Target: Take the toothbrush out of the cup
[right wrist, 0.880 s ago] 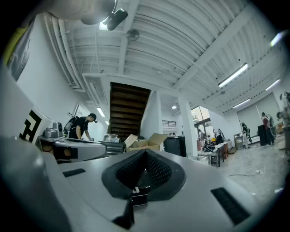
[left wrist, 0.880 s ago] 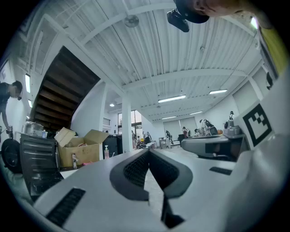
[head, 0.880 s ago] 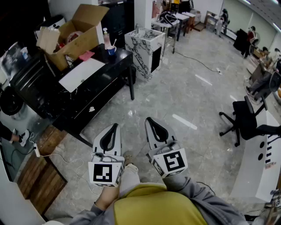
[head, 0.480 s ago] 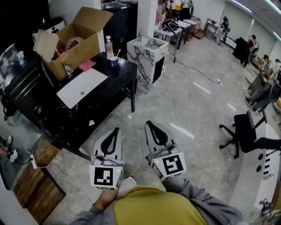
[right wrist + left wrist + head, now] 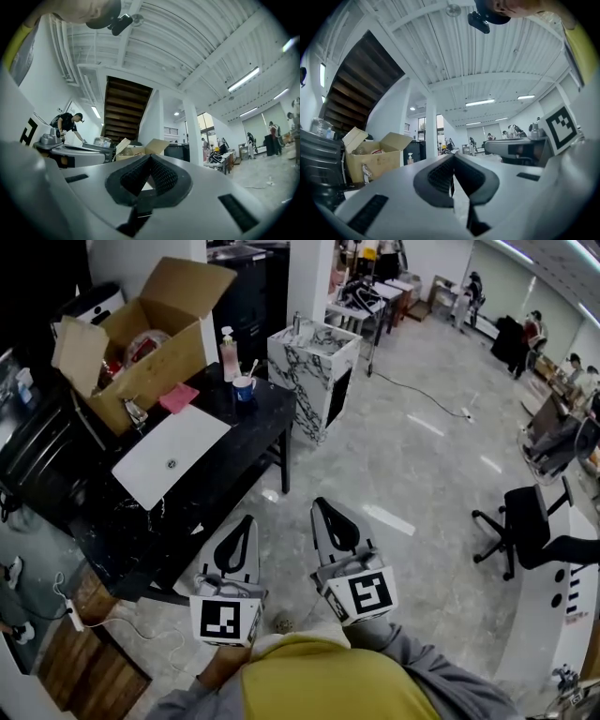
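Note:
A small blue-and-white cup stands at the far corner of the black table, with a toothbrush sticking up out of it. Both grippers hover low over the floor, well short of the table. My left gripper points toward the table's near edge, its jaws shut with nothing between them. To its right, my right gripper is also shut and empty. In the left gripper view the tips meet; the right gripper view shows the same. Neither gripper view shows the cup clearly.
On the table sit an open cardboard box, a flat white laptop and a pink pump bottle. A marble-patterned cabinet stands beyond the table. A black office chair is at the right.
The table with the cup has come nearer and shifted right in the head view. Both grippers keep the same shut pose in front of the person.

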`<control>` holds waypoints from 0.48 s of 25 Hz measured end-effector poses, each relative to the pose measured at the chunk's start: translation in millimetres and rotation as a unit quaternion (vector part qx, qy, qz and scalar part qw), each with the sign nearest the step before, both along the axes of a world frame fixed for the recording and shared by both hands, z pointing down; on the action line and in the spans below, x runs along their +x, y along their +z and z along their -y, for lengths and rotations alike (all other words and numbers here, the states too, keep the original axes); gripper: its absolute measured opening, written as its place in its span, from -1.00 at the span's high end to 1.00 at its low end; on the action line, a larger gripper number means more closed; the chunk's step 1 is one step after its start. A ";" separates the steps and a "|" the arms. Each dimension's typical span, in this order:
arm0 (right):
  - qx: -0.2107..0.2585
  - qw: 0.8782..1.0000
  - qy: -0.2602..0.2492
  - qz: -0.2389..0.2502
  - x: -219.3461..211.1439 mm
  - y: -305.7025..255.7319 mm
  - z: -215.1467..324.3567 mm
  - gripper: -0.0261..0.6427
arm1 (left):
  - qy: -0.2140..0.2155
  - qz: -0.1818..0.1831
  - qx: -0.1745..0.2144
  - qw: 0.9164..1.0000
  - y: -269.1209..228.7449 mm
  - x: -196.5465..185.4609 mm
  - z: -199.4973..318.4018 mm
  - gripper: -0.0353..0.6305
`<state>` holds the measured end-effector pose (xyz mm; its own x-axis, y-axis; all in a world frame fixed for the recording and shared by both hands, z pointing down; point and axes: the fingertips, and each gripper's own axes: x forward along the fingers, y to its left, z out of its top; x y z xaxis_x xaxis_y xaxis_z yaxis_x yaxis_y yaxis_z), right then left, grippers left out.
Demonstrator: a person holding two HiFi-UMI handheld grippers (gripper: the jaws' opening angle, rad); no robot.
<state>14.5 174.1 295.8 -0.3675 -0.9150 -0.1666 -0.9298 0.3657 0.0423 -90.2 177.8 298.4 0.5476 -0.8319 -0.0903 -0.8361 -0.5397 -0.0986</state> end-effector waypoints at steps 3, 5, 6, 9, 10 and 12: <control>-0.005 1.000 0.007 0.005 -0.7 3.5 16.3 0.89 | 0.006 -0.002 0.001 1.000 1.5 -1.6 20.4 0.89; -0.016 1.000 0.010 0.002 -1.2 9.8 25.7 0.89 | 0.009 0.000 -0.002 1.000 5.0 -1.5 31.1 0.89; -0.020 1.000 0.011 0.003 -1.6 12.7 31.0 0.89 | 0.011 0.000 -0.006 1.000 7.3 -1.0 36.3 0.89; -0.024 1.000 0.011 0.006 -4.0 18.9 50.1 0.89 | 0.015 0.001 -0.015 1.000 13.8 0.3 54.1 0.89; -0.025 1.000 0.010 0.006 -5.0 20.2 57.8 0.89 | 0.015 0.001 -0.017 1.000 15.2 0.3 61.1 0.89; -0.027 1.000 0.005 0.006 -6.8 21.8 75.4 0.87 | 0.013 0.001 -0.018 1.000 16.6 0.2 77.0 0.89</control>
<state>7.6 98.7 317.6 -0.3555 -0.9267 -0.1216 -0.9341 0.3569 0.0109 -90.0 100.9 315.0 0.5694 -0.8199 -0.0595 -0.8214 -0.5647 -0.0797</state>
